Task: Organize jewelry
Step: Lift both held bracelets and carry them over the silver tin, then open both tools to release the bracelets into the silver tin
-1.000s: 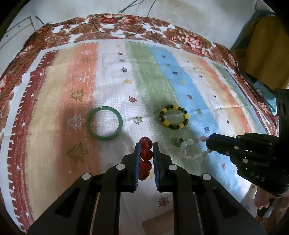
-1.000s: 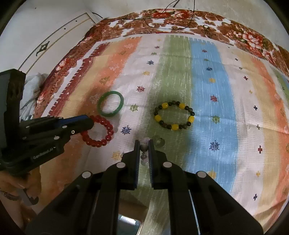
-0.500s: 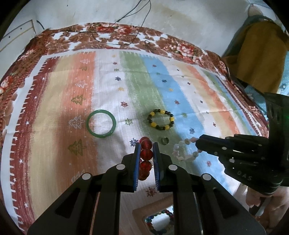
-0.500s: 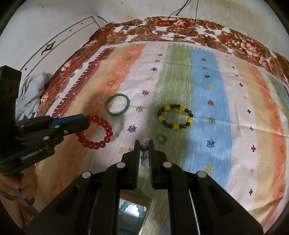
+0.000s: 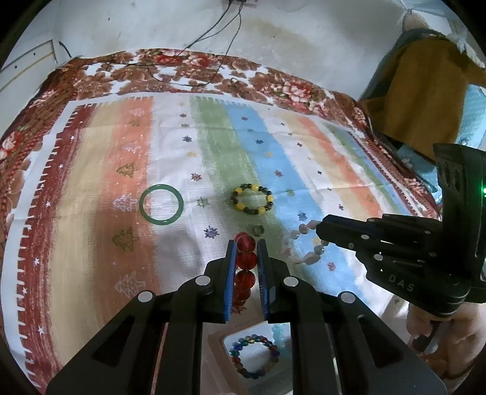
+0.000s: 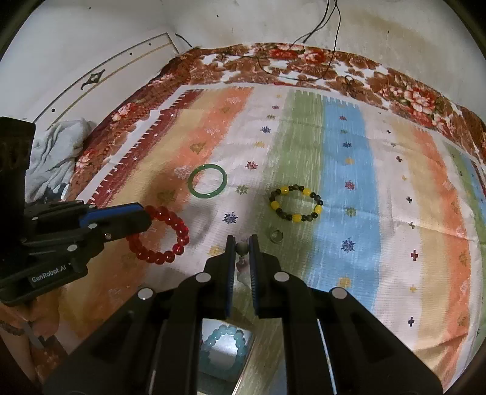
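Observation:
My left gripper (image 5: 246, 243) is shut on a red bead bracelet (image 5: 245, 259), held above the striped cloth; the bracelet also shows in the right wrist view (image 6: 170, 235). My right gripper (image 6: 242, 243) is shut on a pale pink bead bracelet (image 5: 306, 243), of which one grey bead (image 6: 242, 247) shows between its fingers. A green bangle (image 5: 161, 205) and a yellow-and-dark bead bracelet (image 5: 252, 199) lie on the cloth. A small ring (image 5: 257, 230) lies between them and the grippers.
A wooden box (image 5: 218, 337) sits below the grippers, holding a multicoloured bead bracelet (image 5: 255, 355) and a light blue bead bracelet (image 6: 224, 340). A floral cloth (image 5: 212, 73) borders the far side. Cables (image 5: 212, 27) hang on the wall. A yellow garment (image 5: 425, 91) hangs at right.
Both grippers have risen and drawn back with their bracelets. The box with its bracelets has come into view beneath them.

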{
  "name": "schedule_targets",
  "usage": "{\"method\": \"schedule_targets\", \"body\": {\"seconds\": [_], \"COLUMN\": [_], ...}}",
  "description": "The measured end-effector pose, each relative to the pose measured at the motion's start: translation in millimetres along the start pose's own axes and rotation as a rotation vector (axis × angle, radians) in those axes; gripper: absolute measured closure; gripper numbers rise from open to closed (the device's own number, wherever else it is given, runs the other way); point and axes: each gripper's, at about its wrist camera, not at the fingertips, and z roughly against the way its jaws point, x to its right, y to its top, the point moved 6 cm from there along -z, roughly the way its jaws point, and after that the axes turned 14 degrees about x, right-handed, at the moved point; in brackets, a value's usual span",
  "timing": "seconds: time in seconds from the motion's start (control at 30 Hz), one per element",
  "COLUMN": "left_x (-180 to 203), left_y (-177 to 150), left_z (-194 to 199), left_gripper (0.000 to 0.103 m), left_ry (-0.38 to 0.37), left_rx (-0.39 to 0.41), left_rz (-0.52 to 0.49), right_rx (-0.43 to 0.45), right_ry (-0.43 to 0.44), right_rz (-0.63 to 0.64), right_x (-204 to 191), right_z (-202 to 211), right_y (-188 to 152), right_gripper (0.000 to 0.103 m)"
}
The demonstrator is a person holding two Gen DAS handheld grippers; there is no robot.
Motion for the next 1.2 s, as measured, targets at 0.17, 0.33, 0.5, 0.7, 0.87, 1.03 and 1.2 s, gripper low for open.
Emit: {"method": "schedule_targets", "body": {"seconds": [0.17, 0.33, 0.5, 0.7, 0.87, 1.03, 1.2], "left_x": [5.1, 10.2, 16.8, 29.1, 30.9, 33.6, 34.2], "left_y": [-1.1, -5.2, -14.1, -23.9, -42.5, -55.6, -67.0], "left_z": [11.7, 21.2, 31.6, 43.0, 45.3, 49.5, 51.9], "left_gripper": [0.090, 0.090, 0.090, 0.090, 0.090, 0.090, 0.090], "left_ry": [-0.016, -0.028, -0.044, -0.067, -0.071, -0.068, -0.068], "left_rx": [0.019, 0.030, 0.032, 0.039, 0.017, 0.009, -0.004], "left_rz": [-0.004, -0.007, -0.011, -0.023, -0.013, -0.014, -0.003], "right_rx": [0.015, 0.030, 0.026, 0.034, 0.026, 0.019, 0.001], "right_ry": [0.015, 0.033, 0.051, 0.065, 0.082, 0.097, 0.085], "right_rz": [0.013, 0.021, 0.026, 0.013, 0.008, 0.007, 0.007], "right_x": [-8.0, -16.0, -21.1, -24.4, -29.2, -35.6, -34.3], "right_z": [13.2, 26.6, 36.0, 48.2, 56.2, 62.3, 60.9], "right_y": [-3.2, -9.1, -21.4, -29.5, -43.0, -53.9, -64.2], "right_gripper": [0.093, 0.093, 0.093, 0.093, 0.093, 0.093, 0.093]}}
